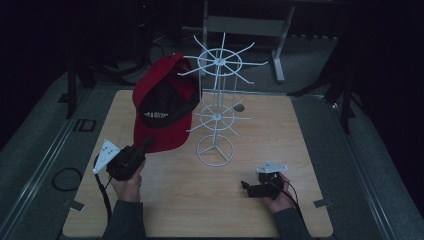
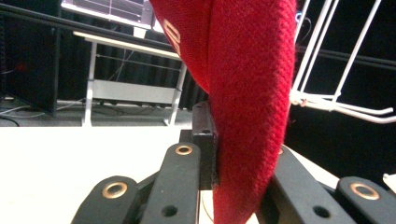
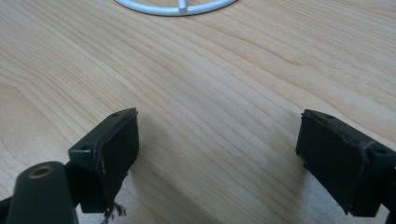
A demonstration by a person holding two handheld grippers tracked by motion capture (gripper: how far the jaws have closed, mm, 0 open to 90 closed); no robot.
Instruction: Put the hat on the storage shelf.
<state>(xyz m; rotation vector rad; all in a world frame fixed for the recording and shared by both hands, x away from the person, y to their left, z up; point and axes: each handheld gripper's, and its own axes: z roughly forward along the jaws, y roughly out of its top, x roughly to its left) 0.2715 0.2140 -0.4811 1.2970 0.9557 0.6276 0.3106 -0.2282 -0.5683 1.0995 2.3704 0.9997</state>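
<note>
A red cap [image 1: 162, 102] with a black inner band hangs off the left side of a white wire rack [image 1: 216, 107] that stands mid-table. My left gripper [image 1: 146, 144] is shut on the lower edge of the cap's brim. In the left gripper view the red fabric [image 2: 247, 116] runs down between the black jaws, with rack wires [image 2: 336, 105] to its right. My right gripper [image 1: 247, 187] rests low over the wood at the front right. Its jaws stand wide apart around bare wood, and the pads [image 3: 114, 154] hold nothing.
The wooden tabletop [image 1: 200, 195] carries the rack's ring base [image 1: 215, 150], whose near rim [image 3: 177, 8] lies ahead of my right gripper. A metal frame [image 1: 250, 25] stands behind the table. Dark floor surrounds the board, with a cable loop [image 1: 66, 179] at left.
</note>
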